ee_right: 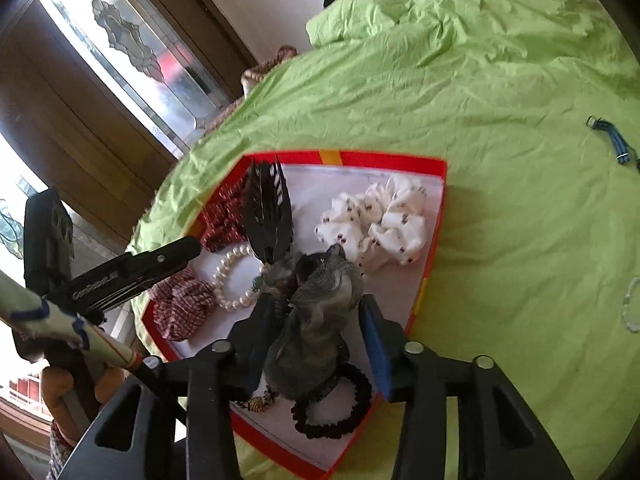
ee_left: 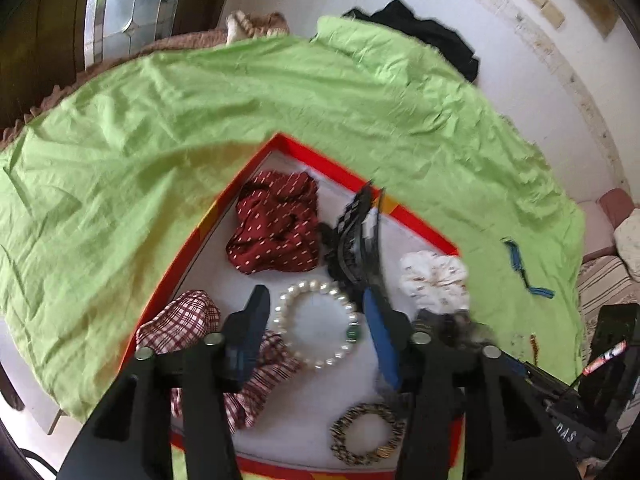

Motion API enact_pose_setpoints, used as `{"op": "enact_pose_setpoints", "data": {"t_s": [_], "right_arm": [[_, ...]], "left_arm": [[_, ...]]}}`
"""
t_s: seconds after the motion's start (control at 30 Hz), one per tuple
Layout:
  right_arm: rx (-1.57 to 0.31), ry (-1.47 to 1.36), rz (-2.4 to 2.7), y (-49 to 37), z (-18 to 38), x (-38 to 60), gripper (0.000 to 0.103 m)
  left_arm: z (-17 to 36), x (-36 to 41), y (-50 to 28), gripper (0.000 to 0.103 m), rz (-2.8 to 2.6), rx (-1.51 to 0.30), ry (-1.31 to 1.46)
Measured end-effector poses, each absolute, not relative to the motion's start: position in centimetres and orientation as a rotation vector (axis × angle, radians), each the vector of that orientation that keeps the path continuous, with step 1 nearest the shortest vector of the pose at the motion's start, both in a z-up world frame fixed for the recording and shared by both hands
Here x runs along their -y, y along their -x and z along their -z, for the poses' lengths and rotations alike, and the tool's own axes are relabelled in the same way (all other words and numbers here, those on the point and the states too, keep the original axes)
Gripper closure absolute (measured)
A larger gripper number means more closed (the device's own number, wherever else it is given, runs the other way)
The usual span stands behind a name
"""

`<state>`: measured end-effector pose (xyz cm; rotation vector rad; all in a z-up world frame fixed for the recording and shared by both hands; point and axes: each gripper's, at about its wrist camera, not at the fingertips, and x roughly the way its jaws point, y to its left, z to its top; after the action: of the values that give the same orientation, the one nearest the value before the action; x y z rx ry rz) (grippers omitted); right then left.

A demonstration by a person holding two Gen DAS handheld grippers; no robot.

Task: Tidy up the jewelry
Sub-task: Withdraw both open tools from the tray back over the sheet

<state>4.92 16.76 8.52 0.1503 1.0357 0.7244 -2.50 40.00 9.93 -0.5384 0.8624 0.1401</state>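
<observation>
Green cloth (ee_left: 160, 152) covers our work surface, with a red-rimmed tray (ee_left: 224, 200) on it. Our left gripper (ee_left: 316, 328) hangs with its jaws parted around the pearl bracelet (ee_left: 316, 324), pads not pressing it. Our right gripper (ee_right: 316, 336) stands released too, a grey scrunchie (ee_right: 320, 320) loose between its fingers. Maroon scrunchie (ee_left: 276, 228), white scrunchie (ee_right: 380, 224) and black hair clip (ee_right: 266, 212) lie in the tray.

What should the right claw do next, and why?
Probably lift the right claw up and away from the grey scrunchie. Its jaws stand open around the scrunchie, which already lies inside the red box, and a blue band lies outside the box on the green cloth, not yet put away.
</observation>
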Motion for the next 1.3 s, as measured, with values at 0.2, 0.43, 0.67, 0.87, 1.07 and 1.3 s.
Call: {"op": "enact_pose_setpoints", "data": {"t_s": [0.2,0.43,0.67,0.87,1.07,1.3], "right_arm": [[-0.965,-0.174,-0.644,-4.3,-10.5,-12.7,0.044],[-1.078,-0.103,-0.569,-5.7,-6.6,-13.3,0.063],[-1.126,-0.087,-0.549,-6.5,-5.1,-14.2,0.086],[-1.105,-0.041,-0.500,-5.0,-5.7,-13.2,0.088],[-0.996,-0.142,-0.500,-2.5,-8.9,-7.8,0.056],[-0.924,-0.136,-0.325,2.8,-9.3,3.1,0.054]], "left_arm": [[-12.6,-38.6,5.2,0.048,-0.141,-0.801,0.492],[-13.1,-37.1,9.0,0.046,-0.175,-0.783,0.476],[-13.1,-34.5,10.7,0.046,-0.185,-0.785,0.450],[-13.4,-32.7,10.7,0.046,-0.179,-0.782,0.429],[-14.6,-30.0,11.3,0.045,-0.173,-0.754,0.356],[-15.3,-25.0,10.7,0.043,-0.116,-0.754,0.290]]}}
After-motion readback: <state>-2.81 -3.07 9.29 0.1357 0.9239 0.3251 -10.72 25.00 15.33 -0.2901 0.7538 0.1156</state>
